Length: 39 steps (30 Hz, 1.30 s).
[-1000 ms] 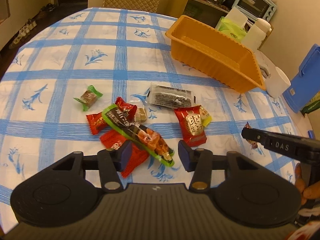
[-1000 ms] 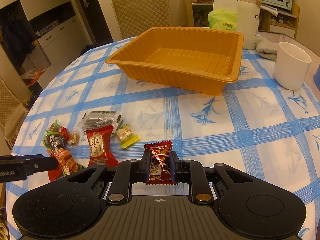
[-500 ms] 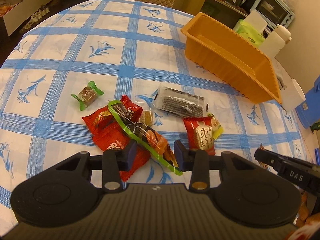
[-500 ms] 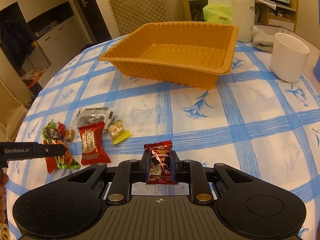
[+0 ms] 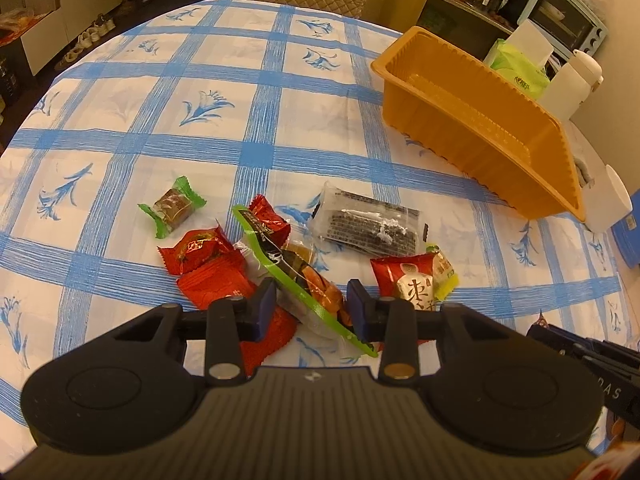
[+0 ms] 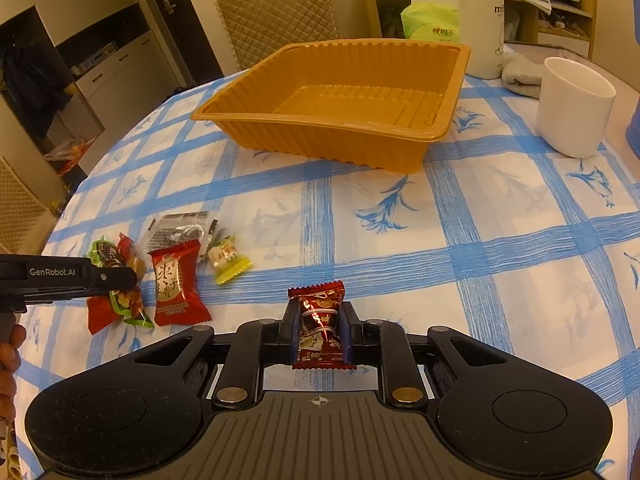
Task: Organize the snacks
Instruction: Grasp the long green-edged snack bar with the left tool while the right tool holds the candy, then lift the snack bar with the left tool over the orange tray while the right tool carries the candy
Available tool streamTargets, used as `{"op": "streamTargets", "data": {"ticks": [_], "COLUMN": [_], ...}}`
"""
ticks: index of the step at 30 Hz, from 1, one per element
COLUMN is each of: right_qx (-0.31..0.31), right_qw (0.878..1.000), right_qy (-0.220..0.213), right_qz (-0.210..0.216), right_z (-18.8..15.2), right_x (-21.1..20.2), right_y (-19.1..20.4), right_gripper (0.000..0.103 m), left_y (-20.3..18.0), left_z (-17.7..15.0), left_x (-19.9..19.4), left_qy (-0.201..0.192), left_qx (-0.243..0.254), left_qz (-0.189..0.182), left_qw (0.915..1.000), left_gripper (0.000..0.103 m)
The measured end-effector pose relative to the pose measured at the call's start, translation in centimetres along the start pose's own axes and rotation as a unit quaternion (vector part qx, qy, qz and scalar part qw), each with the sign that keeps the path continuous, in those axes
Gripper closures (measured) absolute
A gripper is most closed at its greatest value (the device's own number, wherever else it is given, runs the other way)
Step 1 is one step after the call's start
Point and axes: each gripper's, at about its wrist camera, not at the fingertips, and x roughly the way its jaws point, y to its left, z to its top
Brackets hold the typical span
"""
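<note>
Snacks (image 5: 304,264) lay piled mid-frame on the tabletop (image 5: 160,112).
Left gripper (image 5: 311,307) fingers spread around green-edged packet (image 5: 296,276); right gripper (image 6: 320,332) fingers clamped a dark-red candy (image 6: 320,326).

Left matte black plastic claw (image 5: 311,310): ribbed housing, two round discs, brass and silver pivot screws, blue finger pads (image 5: 266,307). Right matte black plastic claw (image 6: 319,334): same build, crosshair mark. White "GenRobot.AI" lettering on the left claw's side.
</note>
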Motion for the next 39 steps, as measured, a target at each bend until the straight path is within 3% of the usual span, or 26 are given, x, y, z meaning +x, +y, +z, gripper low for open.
{"op": "streamTargets", "data": {"ticks": [6, 14, 21, 25, 30, 39], "right_qx": [0.006, 0.008, 0.009, 0.01, 0.009, 0.012], "right_qw": [1.0, 1.0, 1.0, 1.0, 1.0, 1.0], "right_qy": [0.001, 0.003, 0.002, 0.003, 0.002, 0.001], "right_qz": [0.005, 0.017, 0.025, 0.026, 0.027, 0.026], "right_z": [-0.1, -0.2, -0.4, -0.6, -1.1, -1.9], "right_x": [-0.2, -0.2, -0.4, -0.5, -1.0, -1.6], "right_y": [-0.5, -0.7, -0.6, -0.7, -0.7, -1.0], "right_gripper": [0.083, 0.083, 0.083, 0.083, 0.083, 0.083], "left_y": [0.6, 1.0, 0.6, 0.6, 0.6, -1.3], "left_z": [-0.3, -2.6, -4.3, -4.8, -4.8, -4.8], "left_x": [-0.9, -3.3, -5.5, -4.6, -3.8, -2.6], "left_qy": [0.038, 0.057, 0.078, 0.087, 0.085, 0.072], "left_qx": [0.04, 0.087, 0.153, 0.146, 0.125, 0.128], "left_qz": [-0.033, -0.049, -0.045, -0.029, -0.014, -0.013], "left_qw": [0.9979, 0.9934, 0.9841, 0.9851, 0.9884, 0.9891], "left_gripper": [0.079, 0.083, 0.085, 0.084, 0.069, 0.066]}}
